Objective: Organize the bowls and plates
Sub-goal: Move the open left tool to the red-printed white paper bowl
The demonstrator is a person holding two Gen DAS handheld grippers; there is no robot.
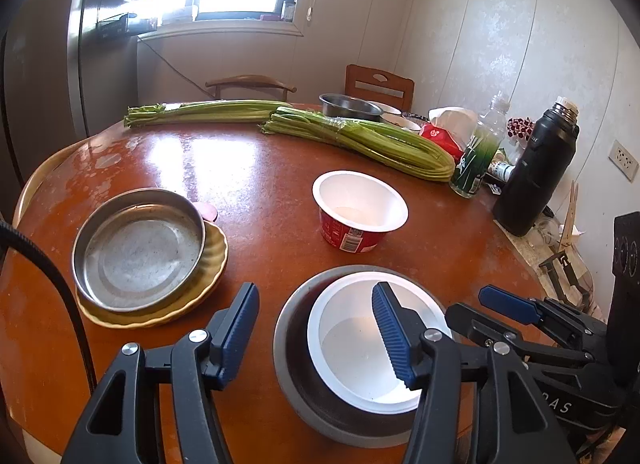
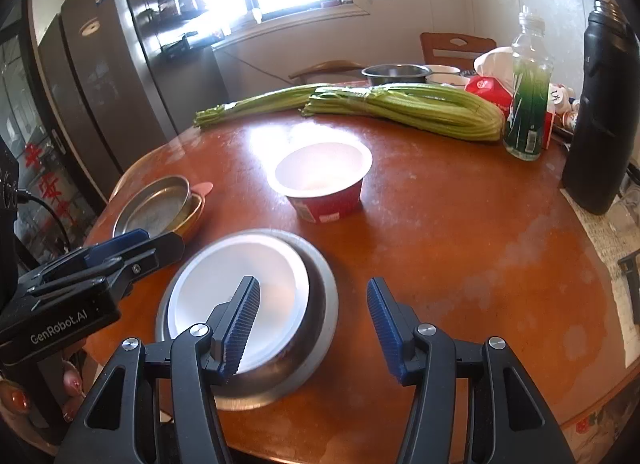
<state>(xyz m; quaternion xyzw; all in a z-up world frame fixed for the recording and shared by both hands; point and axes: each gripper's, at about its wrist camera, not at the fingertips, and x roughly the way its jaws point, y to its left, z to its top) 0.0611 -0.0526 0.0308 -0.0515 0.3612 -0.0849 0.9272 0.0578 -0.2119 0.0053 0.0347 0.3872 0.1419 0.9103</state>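
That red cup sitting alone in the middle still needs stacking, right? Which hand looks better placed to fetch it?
Probably the right. The right gripper is open and empty, and the red cup lies ahead, slightly left of its fingers. The left gripper, also open, straddles the rim of the stacked white bowl.

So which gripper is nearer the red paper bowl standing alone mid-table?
Neither clearly. The left gripper and right gripper both hang open near the white bowl nested in the steel bowl, with the red paper bowl beyond both.

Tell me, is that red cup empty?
Empty, apparently: the upright red cup shows only its bare white inside in both views.
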